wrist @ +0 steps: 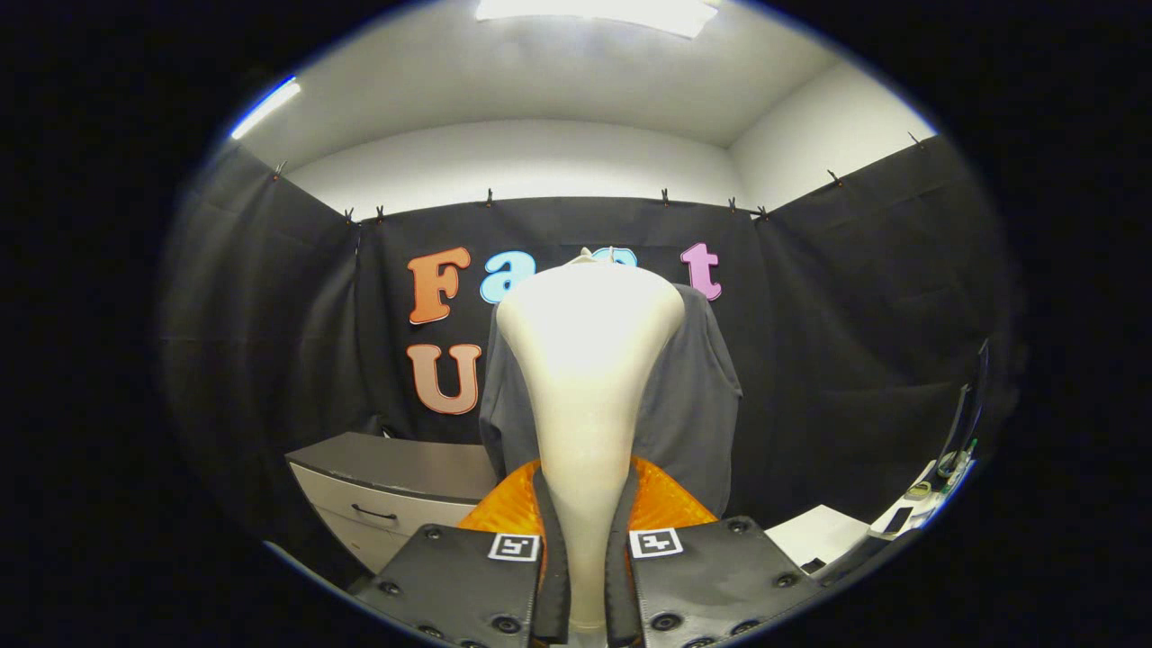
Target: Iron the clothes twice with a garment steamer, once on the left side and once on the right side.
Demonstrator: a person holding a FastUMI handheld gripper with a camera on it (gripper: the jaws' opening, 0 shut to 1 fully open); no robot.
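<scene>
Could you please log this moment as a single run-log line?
gripper: shut on garment steamer handle | steamer: upright between the fingers, head toward grey garment | garment: hanging beyond the steamer | cabinet: beside the garment

Black cloth (pixel 846 360) is clipped up as the booth's walls beneath a white ceiling (pixel 540 81) with bright lights (pixel 598 13). A grey-topped drawer cabinet (pixel 396 495) stands against the cloth.

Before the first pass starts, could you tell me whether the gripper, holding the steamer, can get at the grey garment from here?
Probably yes. The gripper is shut on the garment steamer, whose head points at the grey garment hanging beyond the fingers, with nothing visible between them.
</scene>
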